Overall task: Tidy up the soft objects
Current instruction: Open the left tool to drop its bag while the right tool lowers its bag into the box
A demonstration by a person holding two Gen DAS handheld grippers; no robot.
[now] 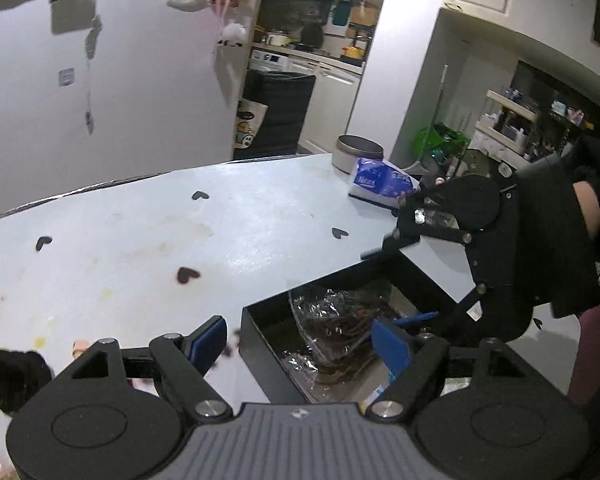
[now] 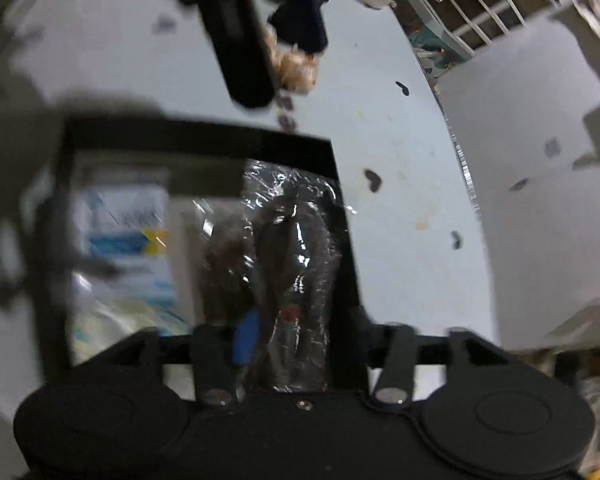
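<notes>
A black open box [image 1: 260, 344] stands on the white table [image 1: 148, 248]. In it lies a clear plastic bag of dark soft things [image 1: 332, 328], which also shows in the right wrist view [image 2: 292, 248] beside a white and blue pack [image 2: 124, 240]. My left gripper [image 1: 300, 340] is open over the box's near corner, empty. My right gripper [image 2: 296, 344] reaches down into the box [image 2: 340, 184] with its blue pads [image 2: 246, 338] around the bag's near end. A black soft thing [image 1: 16, 372] lies at the table's left edge.
A blue tissue pack [image 1: 380, 184] and a grey round tin [image 1: 358, 154] sit at the table's far right. A brown furry thing [image 2: 296, 66] and a dark cloth [image 2: 300, 12] lie beyond the box. Black heart stickers dot the table.
</notes>
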